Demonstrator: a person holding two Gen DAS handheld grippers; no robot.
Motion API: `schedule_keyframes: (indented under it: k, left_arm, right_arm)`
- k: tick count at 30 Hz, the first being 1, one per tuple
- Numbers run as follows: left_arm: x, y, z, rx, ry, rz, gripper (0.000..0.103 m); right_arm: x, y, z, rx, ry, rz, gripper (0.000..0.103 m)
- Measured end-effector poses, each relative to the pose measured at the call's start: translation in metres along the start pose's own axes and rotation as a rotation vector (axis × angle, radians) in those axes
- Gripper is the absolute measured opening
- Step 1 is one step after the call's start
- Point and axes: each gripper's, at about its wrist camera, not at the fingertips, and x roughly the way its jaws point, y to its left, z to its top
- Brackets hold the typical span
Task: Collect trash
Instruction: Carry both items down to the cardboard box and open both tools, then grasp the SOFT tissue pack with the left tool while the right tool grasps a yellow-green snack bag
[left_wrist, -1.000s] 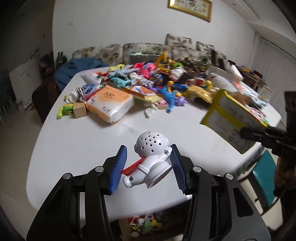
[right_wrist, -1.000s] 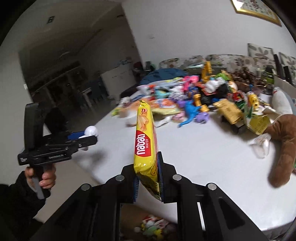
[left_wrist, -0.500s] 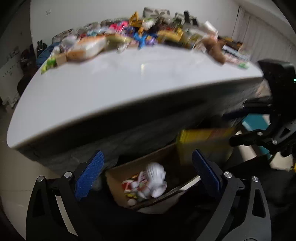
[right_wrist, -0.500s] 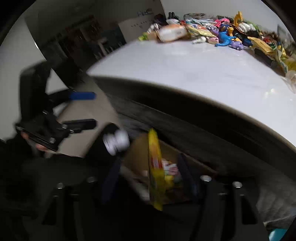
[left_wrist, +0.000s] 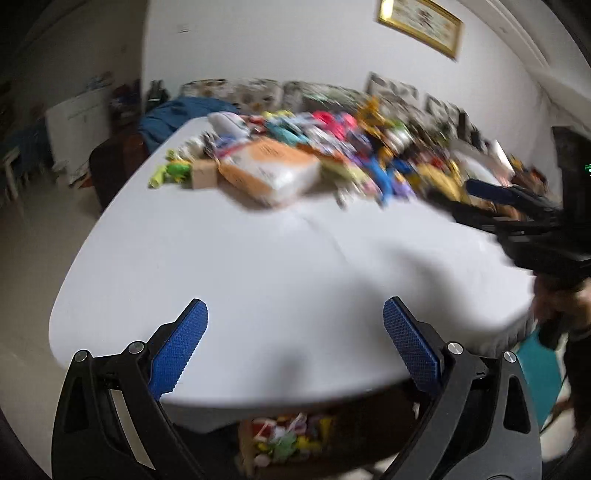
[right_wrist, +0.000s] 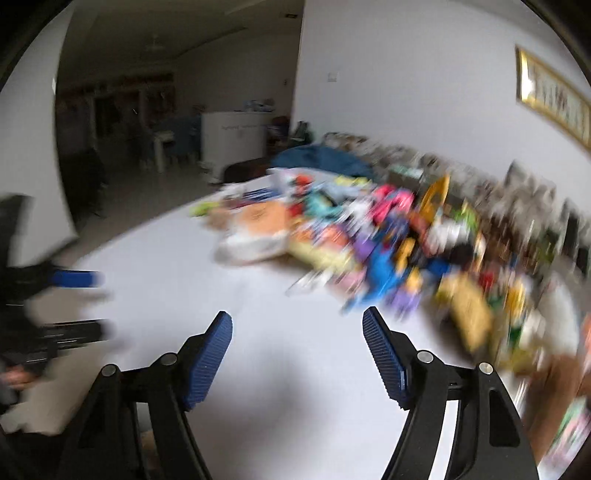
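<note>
Trash (left_wrist: 295, 166) is seen heaped across the upper middle of the white worktop (left_wrist: 258, 280), mixed with toys and packets (all blurred by motion). At lower left and right of its own view, the left tool (left_wrist: 295, 332) is held wide open and empty; a box (left_wrist: 288, 439) of collected items is glimpsed below the worktop edge. The right tool (right_wrist: 297, 347) is likewise spread open, holding nothing. A mis-grasp is judged likely: the pile is dense, so a neighbouring item could be caught or knocked off.
</note>
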Motion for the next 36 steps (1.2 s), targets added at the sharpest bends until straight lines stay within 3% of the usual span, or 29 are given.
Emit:
schedule_keyframes:
  k: [4,7,8,9,10,11,15,19,23,28,33,36]
  left_arm:
    - [0.015,0.017,0.020,-0.075,-0.005,-0.029,0.093]
    - [0.030,0.028,0.032,-0.089,0.002,-0.004,0.093]
    - [0.035,0.029,0.033,-0.094,0.006,0.001,0.093]
    - [0.041,0.031,0.036,-0.099,0.013,0.001,0.093]
    - [0.046,0.033,0.039,-0.105,0.020,0.001,0.093]
    - [0.055,0.034,0.044,-0.120,0.034,0.005,0.093]
    - [0.087,0.040,0.064,-0.209,0.086,-0.019,0.093]
    - [0.110,0.040,0.090,-0.354,0.091,-0.082,0.093]
    - [0.130,0.023,0.105,-0.366,0.103,0.027,0.093]
    - [0.135,0.010,0.102,-0.264,0.104,0.088,0.093]
    - [0.129,-0.018,0.100,0.088,0.075,0.192,0.093]
    - [0.143,-0.029,0.098,0.234,0.092,0.265,0.093]
  right_arm:
    - [0.077,0.006,0.029,-0.150,0.043,-0.103,0.069]
    - [0.117,0.011,0.036,-0.233,0.074,-0.121,0.068]
    - [0.128,0.012,0.037,-0.248,0.083,-0.119,0.063]
    - [0.142,0.013,0.040,-0.269,0.099,-0.121,0.056]
    - [0.149,0.015,0.041,-0.287,0.115,-0.137,0.026]
    - [0.153,0.018,0.042,-0.303,0.136,-0.162,0.016]
    - [0.130,-0.007,0.053,-0.170,0.075,-0.135,0.012]
    - [0.072,-0.051,0.047,0.039,-0.002,-0.039,0.011]
    - [0.038,-0.075,0.028,0.127,-0.004,-0.022,0.011]
    - [0.018,-0.088,0.004,0.188,0.013,0.001,0.011]
    - [0.011,-0.091,-0.014,0.244,0.024,0.052,0.011]
    - [0.013,-0.087,-0.023,0.253,0.033,0.052,0.011]
